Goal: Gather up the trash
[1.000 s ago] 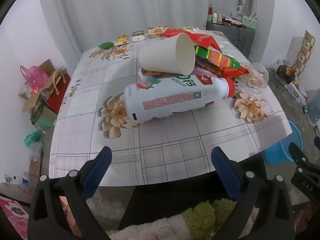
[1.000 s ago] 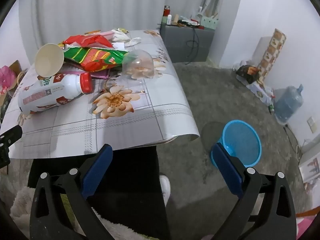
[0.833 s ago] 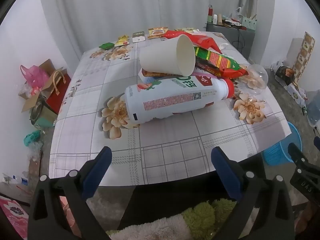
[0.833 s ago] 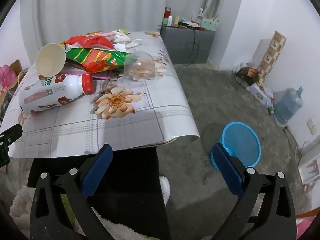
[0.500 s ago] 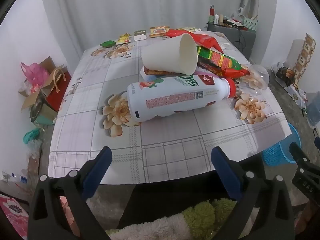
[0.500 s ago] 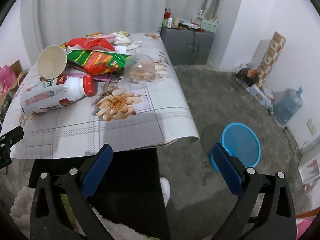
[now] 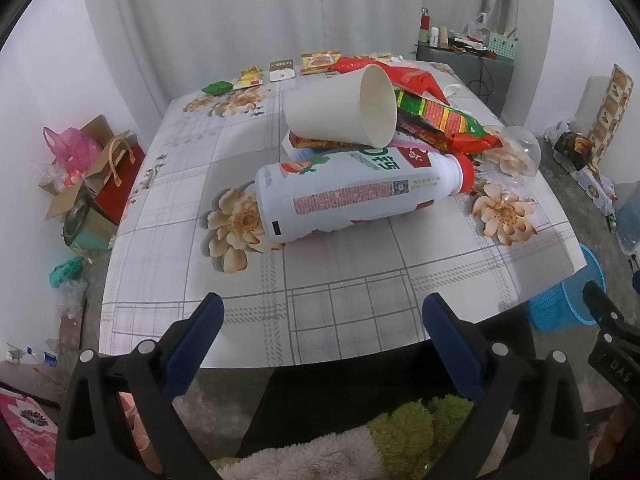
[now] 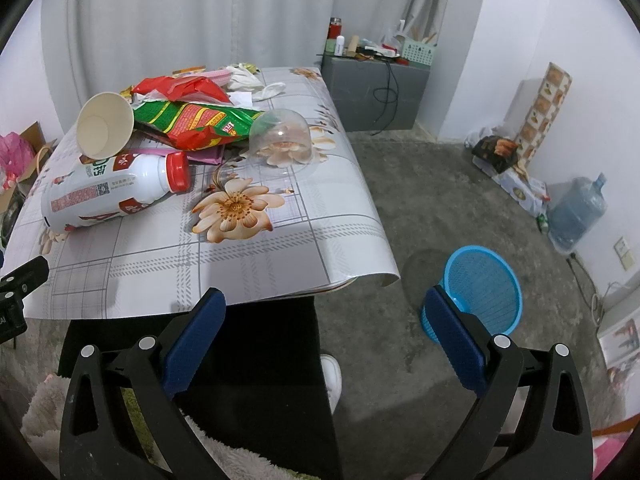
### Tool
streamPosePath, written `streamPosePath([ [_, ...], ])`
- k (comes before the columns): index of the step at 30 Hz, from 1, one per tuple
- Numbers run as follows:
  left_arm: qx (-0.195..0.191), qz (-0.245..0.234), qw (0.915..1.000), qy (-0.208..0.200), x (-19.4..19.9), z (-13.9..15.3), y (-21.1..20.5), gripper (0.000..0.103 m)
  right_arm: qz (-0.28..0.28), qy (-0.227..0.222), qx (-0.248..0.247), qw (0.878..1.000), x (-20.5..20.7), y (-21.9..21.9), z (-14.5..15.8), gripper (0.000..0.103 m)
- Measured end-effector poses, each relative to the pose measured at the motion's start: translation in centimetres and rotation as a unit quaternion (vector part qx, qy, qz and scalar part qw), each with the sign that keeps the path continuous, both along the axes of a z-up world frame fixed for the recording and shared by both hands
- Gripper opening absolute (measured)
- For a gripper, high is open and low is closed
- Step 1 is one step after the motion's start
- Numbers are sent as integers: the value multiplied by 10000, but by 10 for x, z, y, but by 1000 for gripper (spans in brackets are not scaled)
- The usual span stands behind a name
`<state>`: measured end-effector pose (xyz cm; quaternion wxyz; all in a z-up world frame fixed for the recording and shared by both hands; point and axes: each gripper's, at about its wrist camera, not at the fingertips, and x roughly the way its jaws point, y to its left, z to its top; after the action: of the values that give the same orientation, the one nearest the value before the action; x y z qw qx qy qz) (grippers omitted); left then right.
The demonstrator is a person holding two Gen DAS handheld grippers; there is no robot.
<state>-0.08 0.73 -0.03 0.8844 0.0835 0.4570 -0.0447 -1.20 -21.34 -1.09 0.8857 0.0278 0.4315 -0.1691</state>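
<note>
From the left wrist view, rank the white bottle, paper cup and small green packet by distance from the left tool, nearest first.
Measured from the left tool:
1. White bottle, lying on its side mid-table, straight ahead.
2. Paper cup, on its side atop the wrappers just behind the bottle.
3. Small green packet, at the table's far left edge.

Lived-in home: floral tablecloth point(image 7: 320, 264), water jug point(image 8: 576, 216).

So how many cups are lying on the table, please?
2. A white paper cup lies on its side atop the trash pile; a clear plastic cup sits upside down beside the snack bags. Others may be hidden.
</note>
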Motion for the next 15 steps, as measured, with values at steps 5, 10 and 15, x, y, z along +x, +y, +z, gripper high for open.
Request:
streamPosePath([
  [5, -4, 5, 10000, 17, 0, 0, 0, 97, 1, -1, 5, 10000, 0, 0, 0, 95],
  [10, 20, 11, 10000, -3, -1, 0, -2, 97, 1, -3, 15, 10000, 0, 0, 0, 95],
  [15, 25, 12, 10000, 3, -1, 0, -2, 97, 1, -2, 23, 10000, 0, 0, 0, 95],
])
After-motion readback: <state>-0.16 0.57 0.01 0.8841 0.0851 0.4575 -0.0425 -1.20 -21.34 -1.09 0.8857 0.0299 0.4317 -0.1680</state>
